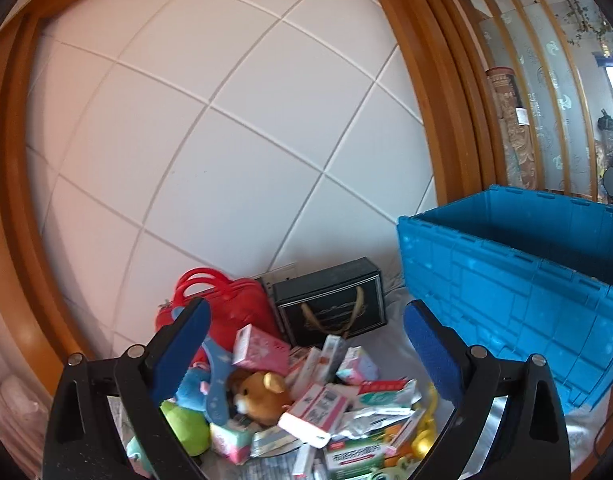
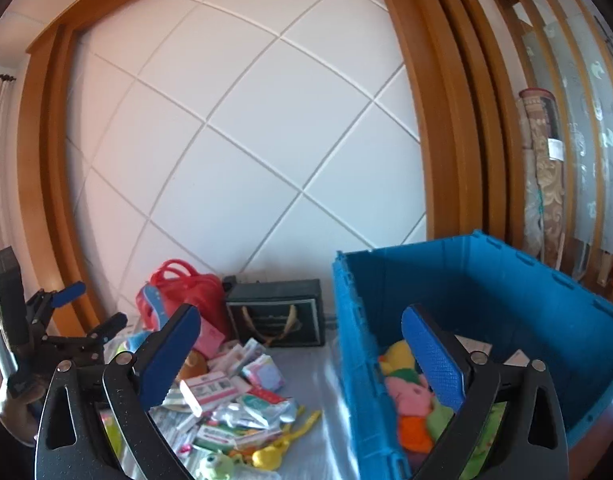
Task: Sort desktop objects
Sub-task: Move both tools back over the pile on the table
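The left gripper [image 1: 306, 332] stood with its jaws apart and nothing between them, directed at the mixed pile [image 1: 306, 412] of small cartons, foil packets and soft toys on the bench [image 2: 318, 380]. The right gripper [image 2: 302, 340] was likewise spread wide and empty, held near the blue crate [image 2: 506, 280], which already contained several plush toys [image 2: 410, 396]. The step in hand appeared to be a return to the pile for the next item. A brown plush bear [image 1: 262, 394] lay near the top, partly under cartons; the edges were blurred, so its exact seating was uncertain. The next move called for closing on one toy without dragging neighbouring boxes.
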`<state>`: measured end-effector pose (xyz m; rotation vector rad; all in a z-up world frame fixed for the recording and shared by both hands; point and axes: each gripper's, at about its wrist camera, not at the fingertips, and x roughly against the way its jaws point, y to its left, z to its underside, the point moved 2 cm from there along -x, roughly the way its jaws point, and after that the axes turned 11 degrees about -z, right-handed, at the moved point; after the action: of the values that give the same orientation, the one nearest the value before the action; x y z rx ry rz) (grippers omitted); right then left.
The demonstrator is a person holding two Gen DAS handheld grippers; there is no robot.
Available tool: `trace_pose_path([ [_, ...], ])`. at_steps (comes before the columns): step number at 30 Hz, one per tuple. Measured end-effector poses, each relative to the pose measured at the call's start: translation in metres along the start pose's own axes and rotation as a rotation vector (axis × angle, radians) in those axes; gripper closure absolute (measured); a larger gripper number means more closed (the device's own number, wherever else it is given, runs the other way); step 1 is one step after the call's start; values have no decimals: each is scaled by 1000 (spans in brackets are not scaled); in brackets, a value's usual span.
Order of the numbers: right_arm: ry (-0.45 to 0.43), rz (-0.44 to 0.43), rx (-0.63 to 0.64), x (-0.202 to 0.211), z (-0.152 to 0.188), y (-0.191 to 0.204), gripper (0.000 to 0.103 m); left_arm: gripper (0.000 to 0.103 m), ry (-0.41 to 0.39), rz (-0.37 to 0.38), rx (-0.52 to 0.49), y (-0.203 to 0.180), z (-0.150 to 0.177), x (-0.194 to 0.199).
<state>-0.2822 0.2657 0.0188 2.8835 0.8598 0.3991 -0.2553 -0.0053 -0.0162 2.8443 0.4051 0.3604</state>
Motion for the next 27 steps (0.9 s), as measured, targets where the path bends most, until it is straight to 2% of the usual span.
trace_pose_path([
  [6,70,-45,-18,-35,23,56,1,5,42,-71,24,80,38,5],
  [13,119,-49,-22,-65,47,109,1,5,77,-117,0,145,79,2],
  [21,240,-68,-59,-114,87,135,1,5,167,-172,18,192,125,-17],
  [27,309,-109,-36,-154,99,140,1,5,256,-249,33,203,170,-26],
])
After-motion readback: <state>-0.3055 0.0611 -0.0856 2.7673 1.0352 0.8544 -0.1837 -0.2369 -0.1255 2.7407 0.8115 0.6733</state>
